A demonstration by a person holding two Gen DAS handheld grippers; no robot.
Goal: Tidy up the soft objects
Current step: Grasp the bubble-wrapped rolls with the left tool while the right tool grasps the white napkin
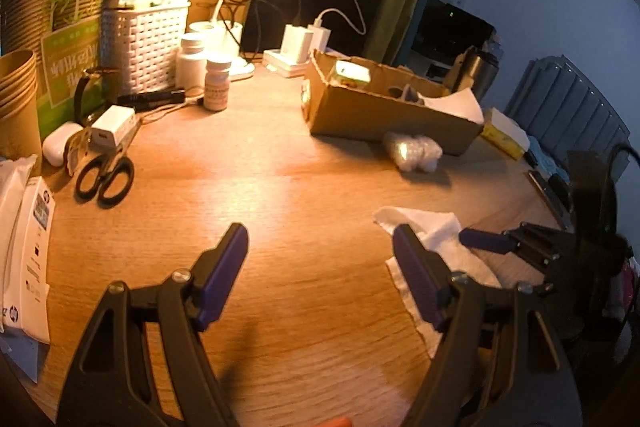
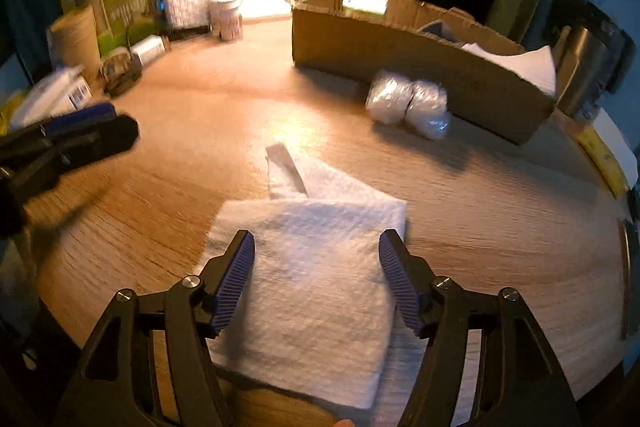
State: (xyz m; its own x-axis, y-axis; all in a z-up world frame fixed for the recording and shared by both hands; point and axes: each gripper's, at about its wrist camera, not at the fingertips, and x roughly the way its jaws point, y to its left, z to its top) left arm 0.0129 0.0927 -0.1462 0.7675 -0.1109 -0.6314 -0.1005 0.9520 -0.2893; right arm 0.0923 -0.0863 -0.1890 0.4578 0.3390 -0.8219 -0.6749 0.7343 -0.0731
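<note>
A white folded paper towel [image 2: 316, 287] lies flat on the wooden table [image 2: 480, 207]; a loose flap sticks out at its far side. My right gripper [image 2: 317, 239] is open, its jaws spread over the towel, holding nothing. In the left wrist view the towel [image 1: 436, 231] lies to the right, partly behind my right finger. My left gripper [image 1: 320, 235] is open and empty over bare wood, left of the towel. The right gripper [image 1: 492, 241] shows there at the right edge. A plastic-wrapped white bundle [image 2: 408, 103] lies in front of the cardboard box [image 2: 400, 47].
The open cardboard box [image 1: 384, 107] holds white paper and small items. Scissors [image 1: 106, 175], a charger, bottles [image 1: 216, 81], a white basket [image 1: 144, 39], paper cups and a lamp crowd the left and back. White packets [image 1: 24, 247] lie at the left edge.
</note>
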